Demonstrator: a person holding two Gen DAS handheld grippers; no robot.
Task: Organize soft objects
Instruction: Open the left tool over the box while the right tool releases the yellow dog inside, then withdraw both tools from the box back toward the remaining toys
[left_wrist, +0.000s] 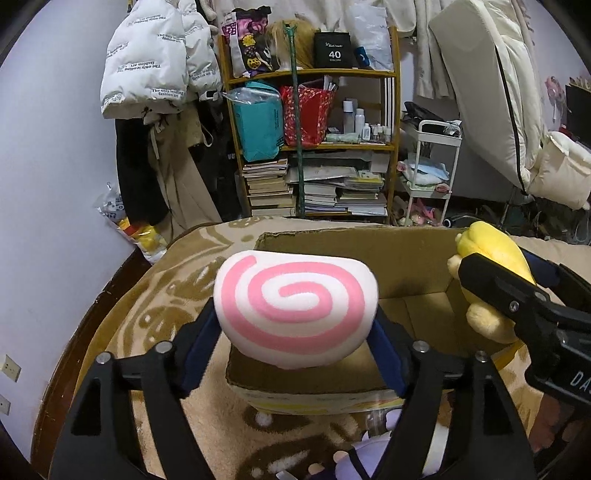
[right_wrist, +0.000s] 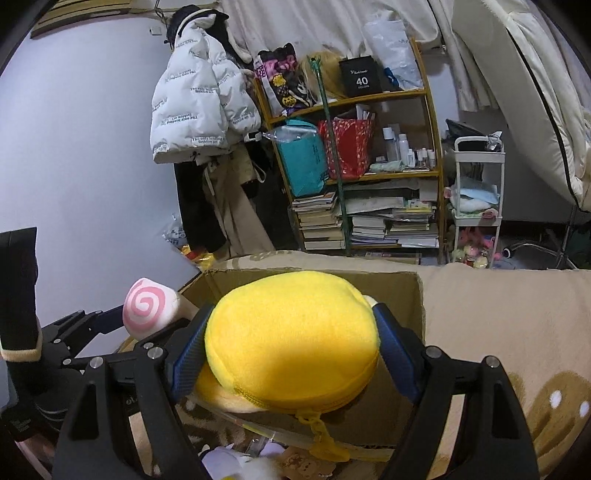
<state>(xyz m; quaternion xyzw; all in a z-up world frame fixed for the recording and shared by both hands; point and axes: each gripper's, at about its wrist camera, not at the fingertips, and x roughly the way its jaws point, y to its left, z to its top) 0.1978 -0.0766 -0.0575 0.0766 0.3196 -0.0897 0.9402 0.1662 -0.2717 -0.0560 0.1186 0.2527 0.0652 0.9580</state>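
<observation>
Your left gripper (left_wrist: 297, 325): jaws wide, blue pads flank pink-swirl plush (left_wrist: 295, 308) on both sides; can't tell if pads press. Swirl face toward cam, long axis left-right, plush above near-left rim of cardboard box (left_wrist: 332, 236). Your right gripper (right_wrist: 291, 354): jaws wide, clamped on yellow plush (right_wrist: 291, 350), long axis across jaws, zipper pull hangs near side; plush over box, right of swirl.

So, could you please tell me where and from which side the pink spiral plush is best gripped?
Grip the pink spiral plush across its two rounded side edges, coming from behind its flat spiral face, as the left gripper sits now. It is a thick, soft disc, widest side to side, so the padded fingers can likely sink in without slipping.
</observation>
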